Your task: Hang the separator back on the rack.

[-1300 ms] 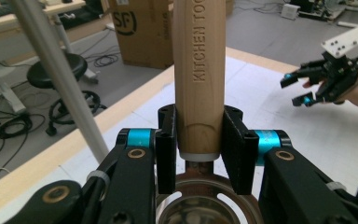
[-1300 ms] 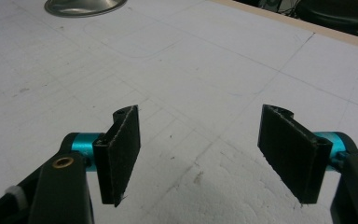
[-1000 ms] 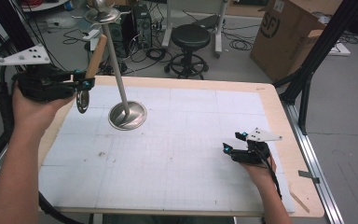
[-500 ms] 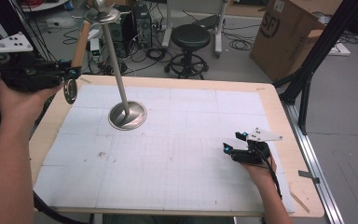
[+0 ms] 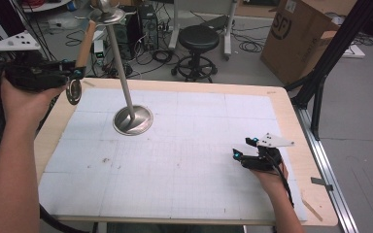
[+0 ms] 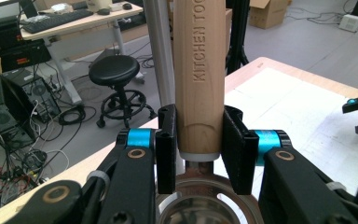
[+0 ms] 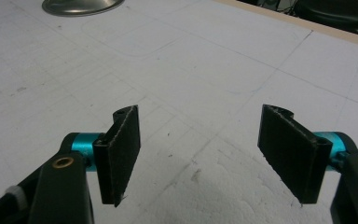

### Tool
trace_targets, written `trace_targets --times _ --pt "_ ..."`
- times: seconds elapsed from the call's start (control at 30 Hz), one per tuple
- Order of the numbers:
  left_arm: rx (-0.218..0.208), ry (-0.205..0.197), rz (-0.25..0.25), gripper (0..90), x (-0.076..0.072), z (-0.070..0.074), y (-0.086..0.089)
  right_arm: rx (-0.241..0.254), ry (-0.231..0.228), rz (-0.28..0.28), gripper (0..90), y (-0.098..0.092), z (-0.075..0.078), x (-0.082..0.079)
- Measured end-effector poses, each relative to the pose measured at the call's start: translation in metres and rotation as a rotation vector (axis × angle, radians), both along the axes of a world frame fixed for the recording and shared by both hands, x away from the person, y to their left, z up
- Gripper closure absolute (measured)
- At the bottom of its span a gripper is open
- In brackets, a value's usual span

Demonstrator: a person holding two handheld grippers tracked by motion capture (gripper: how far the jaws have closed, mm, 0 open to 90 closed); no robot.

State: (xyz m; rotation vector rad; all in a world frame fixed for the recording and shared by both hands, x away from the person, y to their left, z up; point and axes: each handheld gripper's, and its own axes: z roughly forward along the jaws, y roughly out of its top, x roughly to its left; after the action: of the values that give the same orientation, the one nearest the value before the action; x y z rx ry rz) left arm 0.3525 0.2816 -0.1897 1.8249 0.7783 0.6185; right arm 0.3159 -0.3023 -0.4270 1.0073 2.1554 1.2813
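My left gripper (image 5: pixel 74 74) is shut on the wooden handle (image 5: pixel 83 46) of a kitchen tool, held above the table's far left corner. The handle (image 6: pixel 199 70) stands upright between the pads, stamped with lettering, and a round metal head (image 5: pixel 73 92) hangs below the jaws. Just right of it a metal stand rises, with a thin pole (image 5: pixel 121 68), a round base (image 5: pixel 132 120) on the white mat and a small disc on top (image 5: pixel 106 13). The pole (image 6: pixel 161 51) is right behind the handle. My right gripper (image 5: pixel 241 147) rests low near the front right, open and empty (image 7: pixel 205 154).
A white gridded mat (image 5: pixel 184 160) covers the wooden table (image 5: pixel 291 121). Beyond the far edge are a black stool (image 5: pixel 199 39), a cardboard box (image 5: pixel 296 39) and computers with cables on the floor. A black frame leg (image 5: pixel 320 87) stands at the right edge.
My left gripper has risen a little and shifted left with the tool, whose handle now reaches near the stand's top. The right gripper has not moved.
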Motion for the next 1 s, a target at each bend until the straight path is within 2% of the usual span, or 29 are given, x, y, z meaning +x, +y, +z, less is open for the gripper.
trace_targets --times 0.53,0.8,0.83,0.9,1.0 --pt "0.003 0.025 0.052 69.0 0.018 -0.007 0.002 0.004 0.008 -0.006 29.2 -0.002 -0.002 0.001" --pt "0.004 0.054 0.041 68.5 0.029 -0.014 -0.001 0.001 0.009 -0.009 29.2 -0.004 -0.003 0.002" --pt "0.006 0.052 0.044 67.7 0.03 -0.015 -0.002 0.001 0.012 -0.01 29.2 -0.004 -0.003 0.001" --pt "-0.008 0.058 0.056 56.5 0.031 -0.017 -0.003 0.001 0.011 -0.011 29.2 -0.005 -0.003 0.001" --pt "-0.016 0.083 0.046 54.0 0.03 -0.019 -0.003 -0.001 0.008 -0.01 29.2 -0.005 -0.003 0.0"
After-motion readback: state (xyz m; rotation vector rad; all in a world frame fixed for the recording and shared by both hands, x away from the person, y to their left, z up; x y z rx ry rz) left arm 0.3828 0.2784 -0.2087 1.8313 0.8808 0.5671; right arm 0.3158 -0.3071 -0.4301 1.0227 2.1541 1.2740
